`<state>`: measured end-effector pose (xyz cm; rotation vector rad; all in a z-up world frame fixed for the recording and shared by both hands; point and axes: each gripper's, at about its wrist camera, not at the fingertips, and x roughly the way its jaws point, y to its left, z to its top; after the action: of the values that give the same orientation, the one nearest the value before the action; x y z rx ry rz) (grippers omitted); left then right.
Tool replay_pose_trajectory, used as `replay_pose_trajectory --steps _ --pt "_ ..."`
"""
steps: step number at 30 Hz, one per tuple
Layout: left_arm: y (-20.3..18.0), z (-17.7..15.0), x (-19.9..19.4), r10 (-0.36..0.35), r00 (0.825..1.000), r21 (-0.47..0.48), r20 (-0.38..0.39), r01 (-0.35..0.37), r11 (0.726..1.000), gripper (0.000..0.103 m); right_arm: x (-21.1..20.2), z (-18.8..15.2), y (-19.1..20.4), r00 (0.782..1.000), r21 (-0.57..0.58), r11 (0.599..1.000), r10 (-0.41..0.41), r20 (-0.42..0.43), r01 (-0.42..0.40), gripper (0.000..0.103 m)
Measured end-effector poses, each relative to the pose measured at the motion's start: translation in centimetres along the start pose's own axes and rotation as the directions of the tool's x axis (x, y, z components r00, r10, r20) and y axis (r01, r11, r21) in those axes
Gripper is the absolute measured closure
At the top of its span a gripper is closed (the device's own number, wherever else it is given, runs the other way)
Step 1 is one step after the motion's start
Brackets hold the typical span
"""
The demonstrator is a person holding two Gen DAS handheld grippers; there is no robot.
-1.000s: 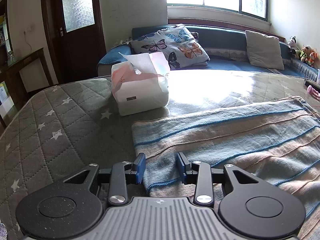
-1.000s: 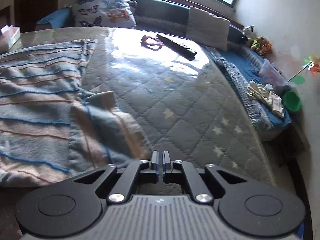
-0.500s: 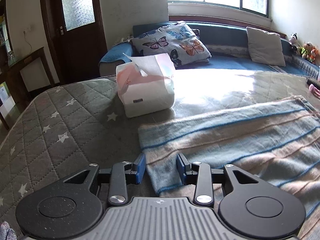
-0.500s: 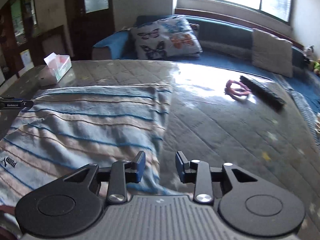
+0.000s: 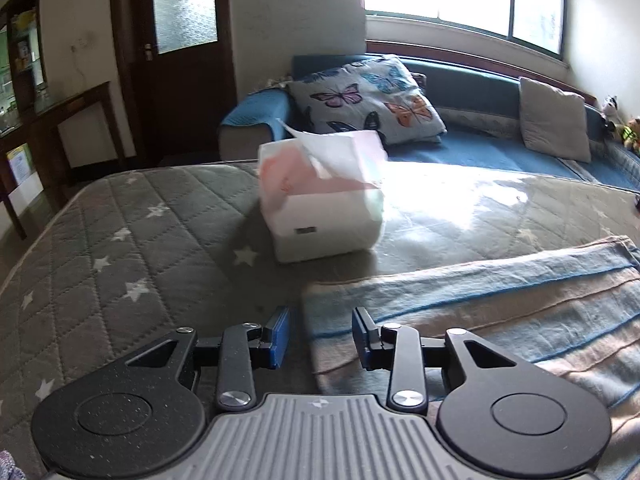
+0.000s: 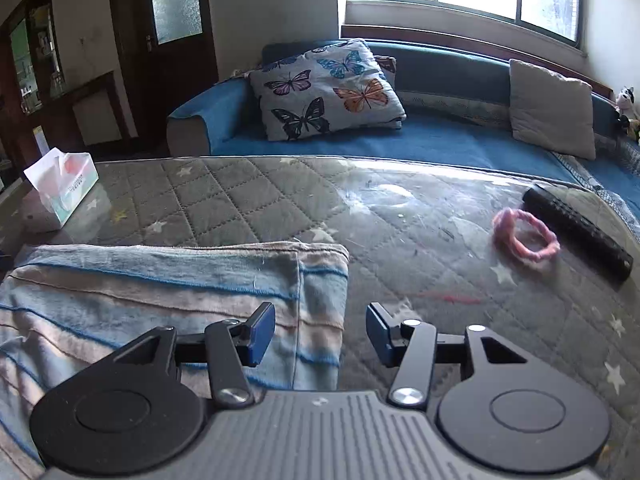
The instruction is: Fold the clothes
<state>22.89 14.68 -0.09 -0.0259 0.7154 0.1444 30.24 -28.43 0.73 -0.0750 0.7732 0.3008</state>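
While its label stays unreadable, tissue box (image 5: pixel 320 208) faces striped garment (image 5: pixel 500 304).

A grey quilted cover (image 6: pixel 256 196) with pale stars spreads over a wide flat surface, glossy where window light falls on its far part. A striped blue and beige garment (image 6: pixel 160 292) (image 5: pixel 500 300) lies flat at the near side, and a white tissue box (image 5: pixel 324 216) (image 6: pixel 64 184) stands beyond its left corner, near the far left edge. Well to the right, a pink ring of fabric (image 6: pixel 524 238) lies just beside a long black bar (image 6: pixel 576 228).
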Motion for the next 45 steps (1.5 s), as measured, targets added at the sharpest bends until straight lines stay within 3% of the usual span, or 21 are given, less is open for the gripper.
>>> replay_pose_trajectory --steps 6,12,14,16,19,25,30,32,36,38,45 --pt "0.7 -0.1 0.3 0.010 1.000 -0.008 -0.007 -0.010 1.000 0.065 2.3 0.8 0.3 1.000 -0.018 1.000 -0.016 -0.015 0.016 0.053" --pt "0.5 -0.3 1.2 -0.044 0.999 -0.015 -0.021 0.043 0.999 0.068 3.2 0.7 0.3 0.999 -0.022 0.999 -0.026 -0.022 0.025 0.053" --pt "0.2 -0.3 1.4 -0.043 0.999 0.010 -0.017 0.043 0.999 0.089 3.3 0.7 0.3 0.999 -0.026 0.999 -0.028 -0.020 0.027 0.053" --pt "-0.1 -0.3 1.7 -0.039 0.999 0.033 -0.012 0.039 0.999 0.100 3.4 0.8 0.4 0.999 -0.035 0.999 -0.032 -0.016 0.031 0.054" --pt "-0.3 0.0 1.9 -0.006 1.000 0.055 0.003 0.006 0.998 0.102 3.5 0.8 0.7 0.998 -0.061 0.997 -0.055 0.001 0.055 0.054" --pt "-0.8 0.2 2.8 0.071 0.996 0.119 0.049 -0.076 0.990 0.102 3.7 0.9 0.9 0.997 -0.091 0.993 -0.079 0.020 0.080 0.052" --pt "-0.6 0.3 1.8 0.051 0.998 0.100 0.021 -0.053 0.994 0.097 2.4 0.7 1.8 0.997 -0.145 0.986 -0.077 0.011 0.077 0.049" --pt "-0.8 0.1 0.8 0.039 0.999 0.103 0.013 -0.040 0.994 0.085 1.5 0.3 2.2 0.998 -0.148 0.987 -0.060 0.001 0.060 0.043" --pt "-1.3 -1.1 -1.6 -0.022 1.000 0.110 -0.003 0.022 0.994 0.074 -1.2 -1.5 3.6 0.999 -0.153 0.988 0.026 -0.034 -0.031 0.031" --pt "-1.5 -2.0 -3.0 -0.073 0.997 0.110 -0.002 0.072 0.991 0.070 -2.4 -2.4 4.3 0.997 -0.159 0.985 0.056 -0.044 -0.062 0.018" --pt "-2.6 -5.4 -7.8 -0.170 0.986 0.146 -0.007 0.169 0.975 0.069 -7.0 -6.7 7.4 0.986 -0.203 0.966 0.146 -0.075 -0.158 0.010"
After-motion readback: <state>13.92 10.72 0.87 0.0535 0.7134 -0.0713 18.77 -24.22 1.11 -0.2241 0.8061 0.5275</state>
